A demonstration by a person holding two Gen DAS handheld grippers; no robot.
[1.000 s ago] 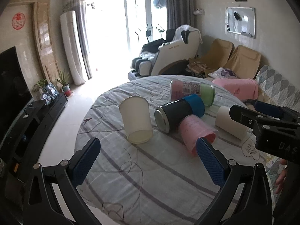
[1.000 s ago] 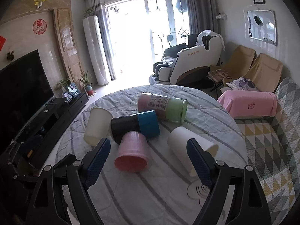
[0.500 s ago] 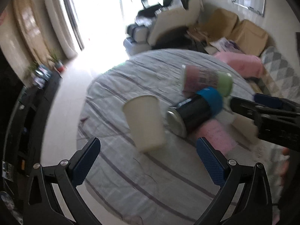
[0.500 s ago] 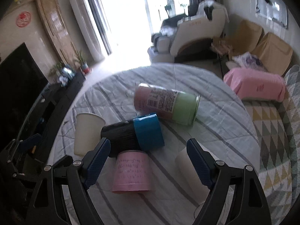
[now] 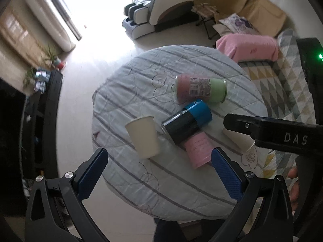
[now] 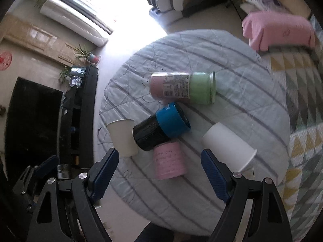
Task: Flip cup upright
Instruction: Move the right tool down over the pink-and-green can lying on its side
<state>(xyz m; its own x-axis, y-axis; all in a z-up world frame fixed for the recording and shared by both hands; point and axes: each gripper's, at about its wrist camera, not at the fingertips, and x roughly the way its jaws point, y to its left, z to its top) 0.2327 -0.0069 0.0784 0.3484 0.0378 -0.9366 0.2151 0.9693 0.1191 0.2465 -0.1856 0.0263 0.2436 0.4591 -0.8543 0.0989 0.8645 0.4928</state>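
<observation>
Both my grippers—left (image 5: 159, 167), right (image 6: 159, 168)—hang spread and empty. I'd drop the right squarely over the pink cup (image 6: 169, 160) just ahead—gripping mid-wall.

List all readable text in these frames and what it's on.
"DAS": white letters on the right claw's black body, cut off by the frame edge in the left wrist view.
Label on the pink-green can: printed block, too small to read.
Pink cup: faint writing, too blurred to read.
Pink cushion: small mark, unreadable.
Red wall sign: blurred, unreadable.
</observation>
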